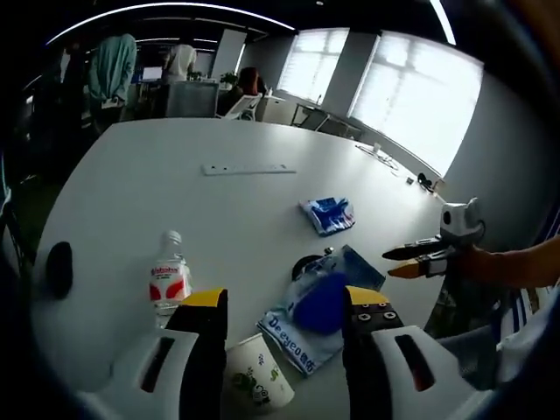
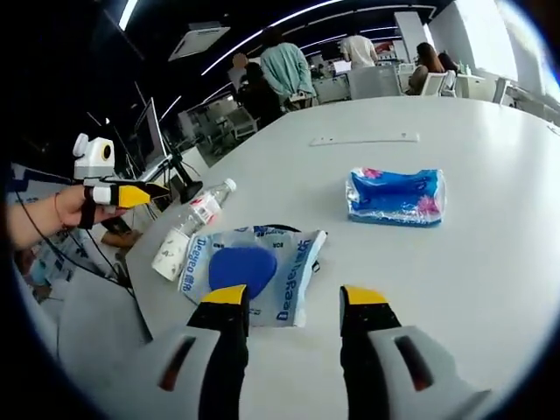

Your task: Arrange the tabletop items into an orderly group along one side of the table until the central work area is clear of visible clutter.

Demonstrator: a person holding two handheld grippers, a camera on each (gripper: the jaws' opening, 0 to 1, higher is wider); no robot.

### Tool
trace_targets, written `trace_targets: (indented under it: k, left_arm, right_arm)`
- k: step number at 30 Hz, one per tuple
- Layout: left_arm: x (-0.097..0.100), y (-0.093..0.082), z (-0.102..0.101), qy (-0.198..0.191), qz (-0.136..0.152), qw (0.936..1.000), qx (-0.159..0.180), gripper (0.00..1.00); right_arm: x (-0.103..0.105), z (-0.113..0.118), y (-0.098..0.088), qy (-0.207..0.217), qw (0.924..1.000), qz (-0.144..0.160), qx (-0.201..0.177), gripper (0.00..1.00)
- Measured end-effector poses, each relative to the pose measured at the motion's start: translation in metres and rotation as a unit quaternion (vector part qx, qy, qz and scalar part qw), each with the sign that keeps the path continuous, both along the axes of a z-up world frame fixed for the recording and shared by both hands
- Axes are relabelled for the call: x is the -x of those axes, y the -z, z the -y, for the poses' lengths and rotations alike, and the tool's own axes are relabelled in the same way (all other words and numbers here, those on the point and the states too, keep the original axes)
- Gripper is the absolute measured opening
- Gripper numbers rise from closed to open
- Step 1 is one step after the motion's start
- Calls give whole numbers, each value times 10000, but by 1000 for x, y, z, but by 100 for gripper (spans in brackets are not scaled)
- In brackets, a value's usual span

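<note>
A: Where are the grippers?
B: Left gripper (image 1: 284,306) hangs over the paper cup (image 1: 255,378), jaws apart, nothing held. Right gripper (image 2: 286,302) hovers spread and unloaded above the blue-and-white pouch (image 2: 254,269).
A: And the rest?
B: Water bottle (image 2: 190,227) just beside the pouch, tissue pack (image 2: 395,196) well apart on the white table (image 2: 490,262).

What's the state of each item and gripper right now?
water bottle: upright, capped.
paper cup: on its side, between the left gripper's jaws.
blue-printed bag: flat on the table.
tissue pack: lying flat, apart from the rest.
left gripper: open, empty.
right gripper: open, empty.
</note>
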State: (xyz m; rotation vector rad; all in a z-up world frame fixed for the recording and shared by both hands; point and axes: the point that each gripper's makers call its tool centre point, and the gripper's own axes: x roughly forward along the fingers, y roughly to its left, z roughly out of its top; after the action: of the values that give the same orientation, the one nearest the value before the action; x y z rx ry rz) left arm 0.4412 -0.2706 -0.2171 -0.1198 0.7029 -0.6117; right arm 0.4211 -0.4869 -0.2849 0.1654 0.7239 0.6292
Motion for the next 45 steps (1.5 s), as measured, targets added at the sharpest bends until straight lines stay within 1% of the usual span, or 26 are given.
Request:
trace_targets:
  k: [7,14,25,29,45]
  left_arm:
    - [2,5,-5,-42,-70,10000,-13,52]
    - [0,8,-7,-65,-104,9999,-5,51]
    - [-4,16,-2,13,-183,9998,-25,50]
    - [-7,18,0,58,-203,9998,-30,50]
    - [-8,28,4,202,-301,9993,-89,49]
  right_arm:
    - [0,-8,16,-65,9998,-178,17,37]
    - [0,-14,27,-89,9994,-338,6,32]
    - [-1,-15,35,-7,9987,-509,-35,25]
    - [0,-16,37,33,9983,-569,-70,20]
    - [2,-18,41,146,9975,-677,-170,8]
